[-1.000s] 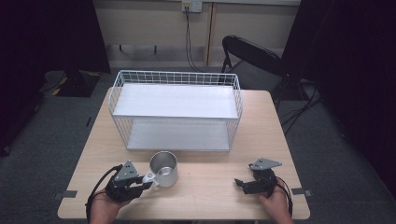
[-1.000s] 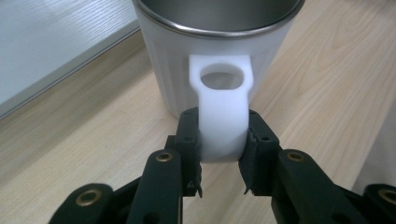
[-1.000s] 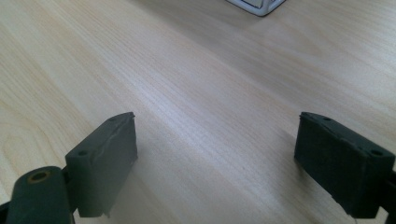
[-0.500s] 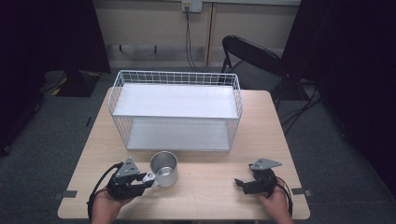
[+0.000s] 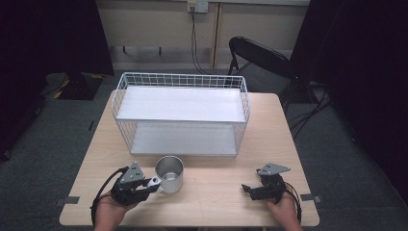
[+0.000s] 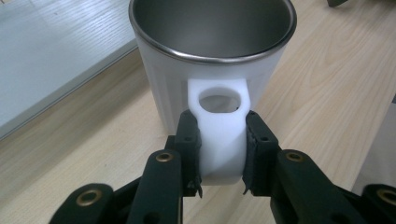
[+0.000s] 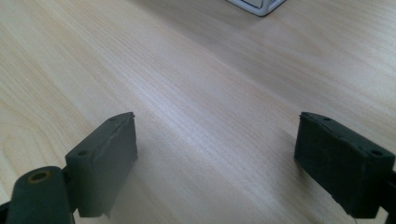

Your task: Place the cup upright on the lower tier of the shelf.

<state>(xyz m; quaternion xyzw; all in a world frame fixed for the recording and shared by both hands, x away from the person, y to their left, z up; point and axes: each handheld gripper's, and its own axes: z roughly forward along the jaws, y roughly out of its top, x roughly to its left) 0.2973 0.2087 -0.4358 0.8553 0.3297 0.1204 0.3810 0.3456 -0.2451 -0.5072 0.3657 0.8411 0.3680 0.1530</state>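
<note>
Nothing has shifted since before; left claw's jaws have just been closing on the mug's handle.
High view: mug [image 5: 169, 173] stands on the surface [image 5: 216, 192] before the rack [image 5: 180, 120]. Left gripper view: left claw [image 6: 223, 151] clamps the handle [image 6: 219, 126]. Right gripper view: right claw [image 7: 215, 163] gapes wide, holding nothing.

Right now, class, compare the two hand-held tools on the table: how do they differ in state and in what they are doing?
The left tool is shut on the white handle of the steel mug; the right tool stands open with nothing between its jaws. The left tool sits by the wire rack; the right tool is over bare wooden table. Both are black, two-jawed and hand-held.
</note>
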